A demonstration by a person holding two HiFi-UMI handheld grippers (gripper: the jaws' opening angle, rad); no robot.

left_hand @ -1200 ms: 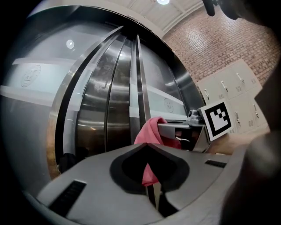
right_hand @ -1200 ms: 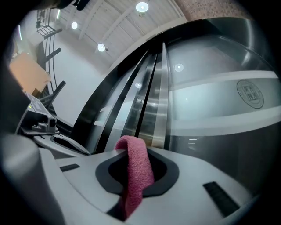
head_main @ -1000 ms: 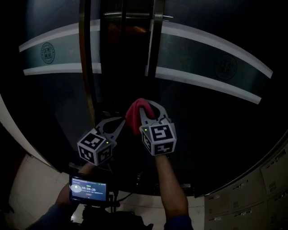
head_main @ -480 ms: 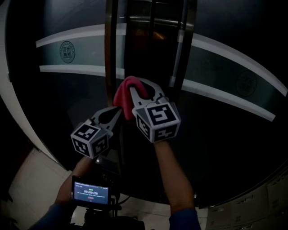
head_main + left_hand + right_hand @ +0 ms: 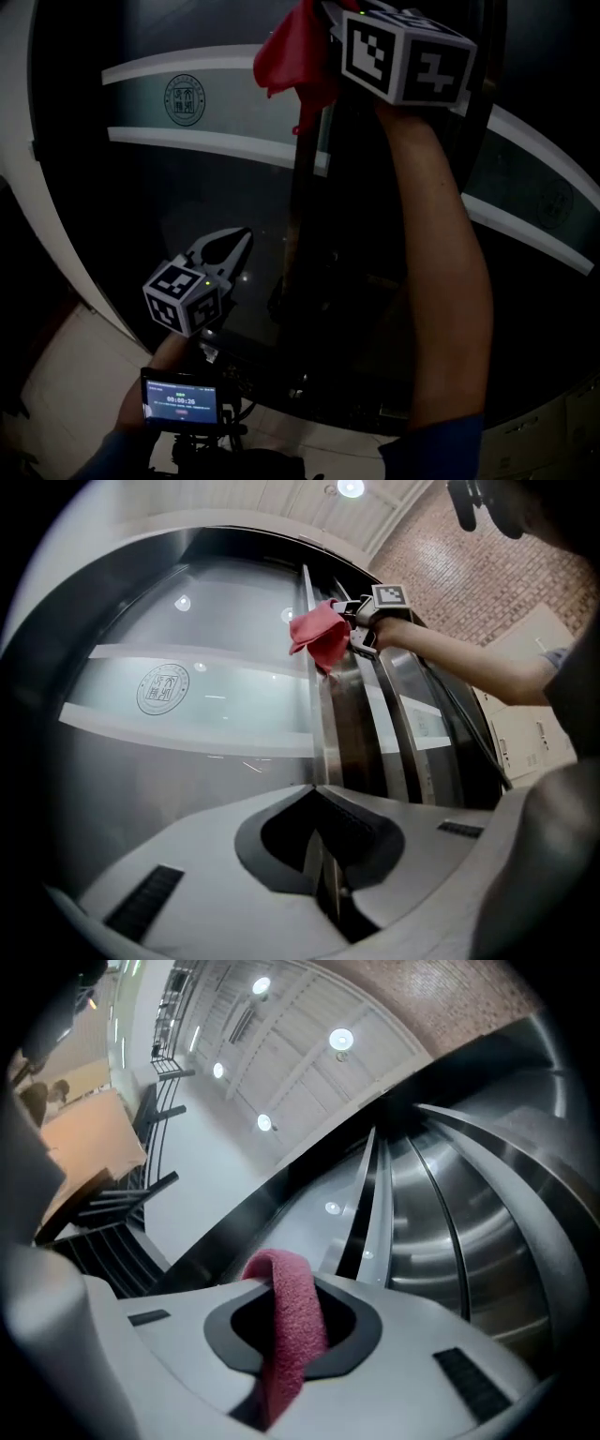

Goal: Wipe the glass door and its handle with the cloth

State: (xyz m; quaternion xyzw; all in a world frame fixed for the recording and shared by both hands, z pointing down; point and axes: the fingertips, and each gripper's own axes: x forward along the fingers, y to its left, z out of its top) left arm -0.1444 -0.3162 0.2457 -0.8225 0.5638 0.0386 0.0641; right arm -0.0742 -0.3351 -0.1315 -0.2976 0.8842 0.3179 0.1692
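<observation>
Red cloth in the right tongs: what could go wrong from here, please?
The cloth is pinched by one narrow fold in the right tongs; dragging on the glass door could pull it out. The shut, empty left tongs point at the glass and could knock it.

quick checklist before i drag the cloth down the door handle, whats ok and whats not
1. Cloth clamped in right claw: ok, a fold sits between the shut jaws.
2. Cloth pressed on the handle: cannot tell; it overlaps the bar's upper part in the left gripper view, but contact does not show.
3. Left claw out of the way: ok, low down, jaws together on nothing, well below the cloth.
4. Path down the handle: ok, nothing hangs on the bar below the cloth.
5. Glass door already clean: cannot tell, too dark to see smears.
</observation>
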